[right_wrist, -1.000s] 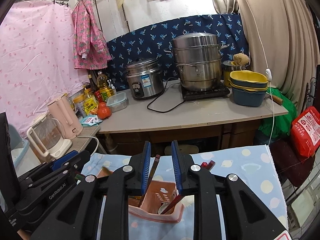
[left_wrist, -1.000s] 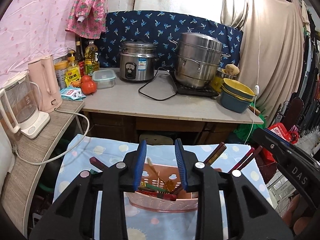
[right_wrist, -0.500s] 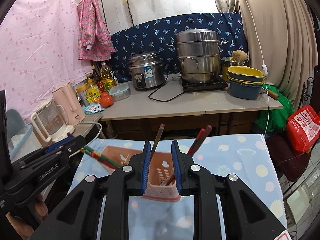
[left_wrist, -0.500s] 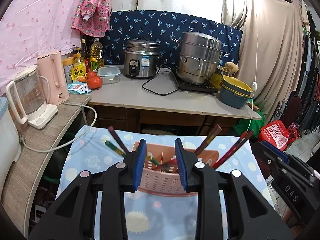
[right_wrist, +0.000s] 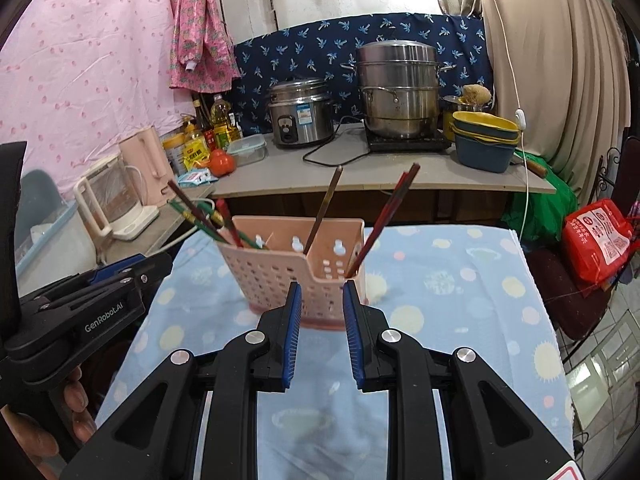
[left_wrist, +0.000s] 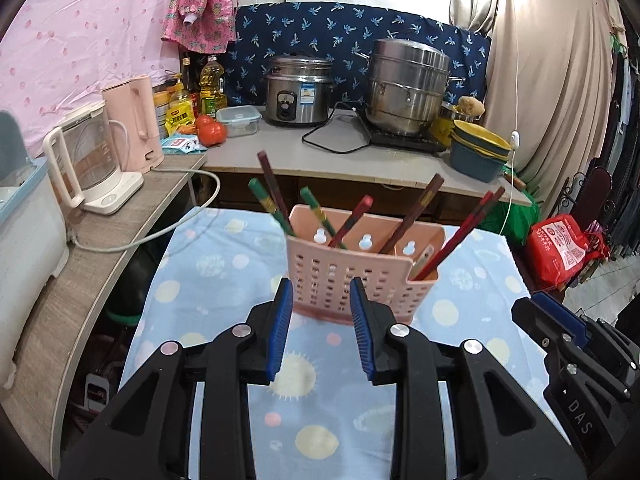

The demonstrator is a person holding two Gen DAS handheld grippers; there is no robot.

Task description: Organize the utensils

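Left gripper (left_wrist: 321, 312): jaws parted, a clear gap between the blue pads, nothing held. It sits just short of the pink utensil basket (left_wrist: 352, 276), lined up with the basket's near wall, not touching as far as the left wrist view shows.

Right gripper (right_wrist: 319, 308): jaws also parted, empty, pointing at the basket's near right corner in the right wrist view. Whether the tips touch the basket wall I cannot tell.

The basket stands upright on the blue dotted cloth (left_wrist: 224, 280) that covers the near table. Chopsticks are inside it, all leaning outward:
- green pair (left_wrist: 264, 204) and a dark red one (left_wrist: 272, 180) in the left end
- red/black stick (left_wrist: 356, 216) and a brown one (left_wrist: 416, 212) in the middle
- red pair (left_wrist: 468, 224) in the right end compartment

Each gripper shows at the edge of the other's view: right one at lower right in the left view, left one at lower left in the right view, with the person's left hand (right_wrist: 44, 436) under it.

Background: counter (left_wrist: 360, 164) with rice cooker (left_wrist: 300, 94), steel steamer pot (left_wrist: 408, 86), stacked bowls (left_wrist: 480, 152), tomatoes (left_wrist: 212, 132). Glass kettle (left_wrist: 88, 164) and pink kettle (left_wrist: 134, 120) on the side shelf to the left.
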